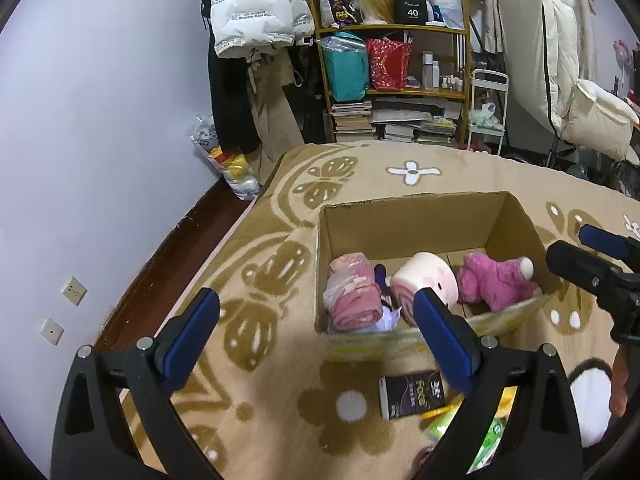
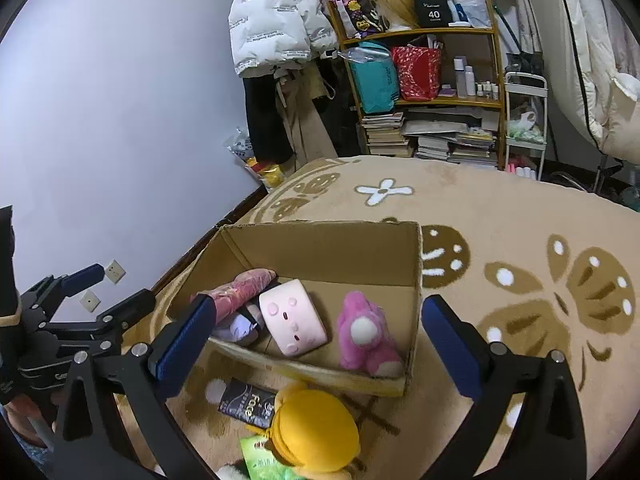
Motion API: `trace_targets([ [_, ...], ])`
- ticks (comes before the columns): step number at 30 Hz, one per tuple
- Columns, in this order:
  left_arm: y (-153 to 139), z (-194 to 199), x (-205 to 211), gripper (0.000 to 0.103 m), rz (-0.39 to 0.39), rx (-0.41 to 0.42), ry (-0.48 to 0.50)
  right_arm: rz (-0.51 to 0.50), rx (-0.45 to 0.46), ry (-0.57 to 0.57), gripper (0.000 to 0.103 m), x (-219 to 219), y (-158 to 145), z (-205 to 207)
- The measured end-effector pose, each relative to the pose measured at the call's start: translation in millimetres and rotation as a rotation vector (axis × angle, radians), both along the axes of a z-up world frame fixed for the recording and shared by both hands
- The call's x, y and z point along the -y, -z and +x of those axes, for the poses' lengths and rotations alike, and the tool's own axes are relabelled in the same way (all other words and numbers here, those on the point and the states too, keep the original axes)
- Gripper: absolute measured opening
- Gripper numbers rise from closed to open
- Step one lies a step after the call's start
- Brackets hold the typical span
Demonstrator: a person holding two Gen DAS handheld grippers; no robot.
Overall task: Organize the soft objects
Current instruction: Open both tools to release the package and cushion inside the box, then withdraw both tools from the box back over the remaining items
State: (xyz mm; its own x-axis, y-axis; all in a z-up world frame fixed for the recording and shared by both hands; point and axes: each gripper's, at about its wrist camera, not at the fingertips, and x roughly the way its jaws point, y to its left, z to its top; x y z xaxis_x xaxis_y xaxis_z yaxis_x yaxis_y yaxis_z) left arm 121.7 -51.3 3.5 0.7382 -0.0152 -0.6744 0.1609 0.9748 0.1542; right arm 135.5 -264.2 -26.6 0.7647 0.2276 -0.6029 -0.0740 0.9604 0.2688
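Both grippers' fingers (image 1: 192, 332) spread, empty; fuzzy pink plush (image 2: 366, 334) lying w/ others in cardboard box (image 2: 320, 248).

In the cardboard box (image 2: 320, 252) — rolled cloth (image 2: 240, 288) left, cushion (image 2: 292, 320) middle, plush toy (image 2: 366, 336) right — pouch (image 2: 248, 402) lies before it.

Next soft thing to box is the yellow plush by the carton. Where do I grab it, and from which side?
Take the yellow plush across its rounded top dome, coming straight down with the right hand-held gripper, which is open above it. The dome faces up and bulges clear; the dark packet and green packet crowd its lower edges, so a side approach looks awkward.
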Motion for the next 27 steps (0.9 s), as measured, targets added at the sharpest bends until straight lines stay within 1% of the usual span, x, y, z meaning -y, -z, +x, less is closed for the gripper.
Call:
trace_targets([
  [5,-6,-16,-7,0.097,-0.008,-0.024,-0.020,0.006,-0.012,0.029,0.103,2,-9,-20],
  [10,-15,-34,-10,0.097,0.001,-0.034,-0.021,0.008,-0.023,0.043,0.103,4,-16,-39],
  [15,-20,-54,-15,0.097,-0.026,-0.046,-0.021,0.008,-0.015,0.052,0.103,0,-26,-61],
  [21,-13,-77,-17,0.097,-0.022,-0.063,-0.012,0.010,-0.023,0.052,0.103,-2,-29,-84],
  [27,-2,-91,-13,0.097,0.026,-0.078,0.009,0.010,-0.044,0.042,0.103,-8,-18,-102],
])
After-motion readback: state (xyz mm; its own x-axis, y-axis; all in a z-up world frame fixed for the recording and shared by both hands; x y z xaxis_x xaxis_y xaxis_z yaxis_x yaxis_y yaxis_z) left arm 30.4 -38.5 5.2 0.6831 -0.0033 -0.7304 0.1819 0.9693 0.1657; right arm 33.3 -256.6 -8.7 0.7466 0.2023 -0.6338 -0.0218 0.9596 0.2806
